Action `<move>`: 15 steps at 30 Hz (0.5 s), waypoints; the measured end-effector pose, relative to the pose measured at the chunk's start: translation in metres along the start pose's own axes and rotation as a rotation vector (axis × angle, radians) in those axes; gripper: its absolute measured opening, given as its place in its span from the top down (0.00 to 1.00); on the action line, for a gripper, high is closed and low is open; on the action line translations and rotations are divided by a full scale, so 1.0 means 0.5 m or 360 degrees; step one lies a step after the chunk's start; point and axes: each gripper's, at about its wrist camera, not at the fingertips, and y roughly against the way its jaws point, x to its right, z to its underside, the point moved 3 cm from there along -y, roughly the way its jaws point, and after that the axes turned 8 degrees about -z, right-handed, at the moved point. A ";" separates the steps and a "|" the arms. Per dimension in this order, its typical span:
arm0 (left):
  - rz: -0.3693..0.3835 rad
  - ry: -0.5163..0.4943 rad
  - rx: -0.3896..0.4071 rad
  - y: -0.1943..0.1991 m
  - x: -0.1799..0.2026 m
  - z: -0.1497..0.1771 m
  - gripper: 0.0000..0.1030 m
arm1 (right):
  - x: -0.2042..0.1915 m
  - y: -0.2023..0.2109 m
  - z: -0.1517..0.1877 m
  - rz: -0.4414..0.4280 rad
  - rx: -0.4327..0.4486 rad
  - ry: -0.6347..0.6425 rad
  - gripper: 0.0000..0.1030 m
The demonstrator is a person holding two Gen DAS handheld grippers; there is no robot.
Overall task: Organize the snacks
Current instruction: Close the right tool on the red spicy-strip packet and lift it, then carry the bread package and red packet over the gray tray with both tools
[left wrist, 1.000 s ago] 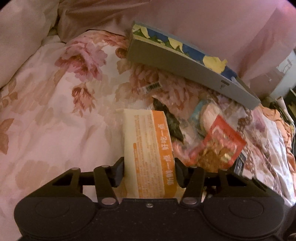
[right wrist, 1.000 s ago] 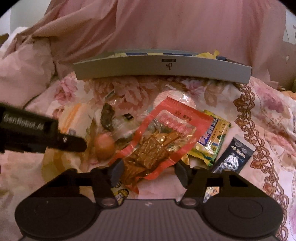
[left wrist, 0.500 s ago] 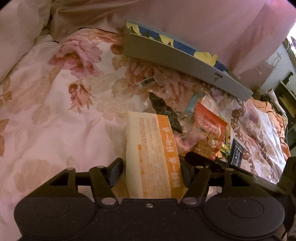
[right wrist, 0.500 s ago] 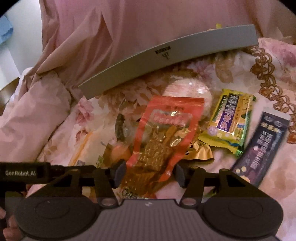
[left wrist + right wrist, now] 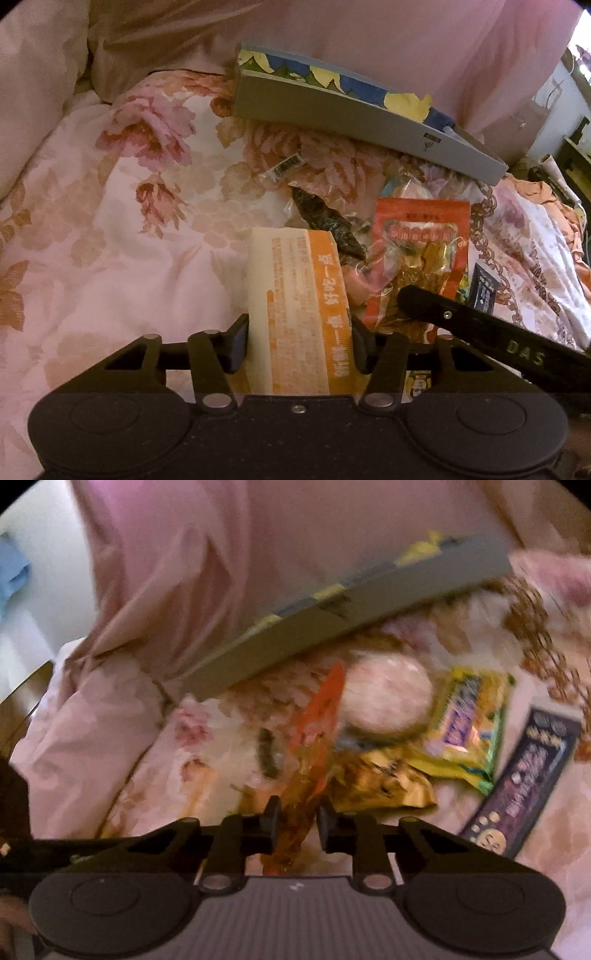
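Now both grippers loaded. Left gripper (image 5: pixel 299 341) clamped on orange-and-cream packet (image 5: pixel 295 306), pads pressing its two long edges, jaws just been closing, packet between them. Packet sticks out straight ahead of the fingers, above floral bedspread (image 5: pixel 110 221). Looks light, crinkly, a bit puffy; probably bends under squeeze, so best held low across the width as now, not by the far end.

Right gripper (image 5: pixel 297 821) jaws just been closing too, now nearly together, pinching red snack pouch (image 5: pixel 317 720) at its near edge; pouch turned edge-on, running away ahead of the fingers. Thin slick film w/ lumpy contents, prob. floppy and liable to slide out of a narrow pinch; safer grip on the sealed border than over the contents.

Ahead & right of right gripper: round pink snack (image 5: pixel 388 698), gold wrapper (image 5: pixel 384 782), yellow packet (image 5: pixel 469 727), dark blue sachet (image 5: pixel 532 771), all lying on bedspread. Grey box (image 5: pixel 332 627) farther ahead, likely the place for snacks. Right-wrist view blurred, finer detail unclear.
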 end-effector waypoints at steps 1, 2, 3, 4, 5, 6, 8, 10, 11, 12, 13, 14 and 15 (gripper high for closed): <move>-0.0002 0.0004 0.0002 0.001 -0.001 0.000 0.48 | -0.010 0.000 -0.001 -0.0021 0.0003 0.0044 0.78; 0.0000 0.0008 0.0001 0.001 -0.002 0.000 0.48 | -0.016 -0.001 0.000 -0.0036 -0.0001 0.0071 0.78; 0.0005 0.0015 0.0001 0.001 -0.004 0.000 0.48 | -0.020 -0.005 -0.001 -0.0045 -0.0013 0.0082 0.76; 0.0010 0.0025 0.0004 0.001 -0.006 0.000 0.48 | -0.019 -0.012 0.000 -0.0054 -0.0031 0.0073 0.74; 0.0016 0.0034 0.0005 0.000 -0.007 0.000 0.48 | -0.013 -0.018 0.003 -0.0070 -0.0054 0.0045 0.71; 0.0019 0.0035 0.0007 -0.001 -0.008 0.001 0.48 | -0.008 -0.023 0.007 -0.0085 -0.0072 0.0010 0.68; 0.0019 0.0027 0.0011 -0.003 -0.007 0.001 0.47 | 0.008 -0.037 0.016 -0.0107 -0.0100 -0.0076 0.68; 0.0018 0.0020 0.0010 -0.003 -0.007 0.000 0.47 | 0.015 -0.043 0.021 -0.0117 -0.0120 -0.0122 0.71; 0.0018 0.0019 0.0011 -0.003 -0.007 0.000 0.48 | 0.016 -0.042 0.022 -0.0118 -0.0115 -0.0141 0.73; 0.0017 0.0018 0.0012 -0.002 -0.006 0.000 0.48 | 0.015 -0.041 0.023 -0.0124 -0.0112 -0.0154 0.74; 0.0017 0.0019 0.0014 -0.001 -0.006 0.001 0.48 | 0.013 -0.037 0.021 -0.0125 -0.0104 -0.0167 0.75; 0.0015 0.0021 0.0015 0.001 -0.005 0.003 0.48 | 0.011 -0.031 0.020 -0.0116 -0.0092 -0.0170 0.77; 0.0014 0.0028 0.0012 0.003 -0.004 0.004 0.49 | 0.010 -0.025 0.020 -0.0103 -0.0084 -0.0169 0.79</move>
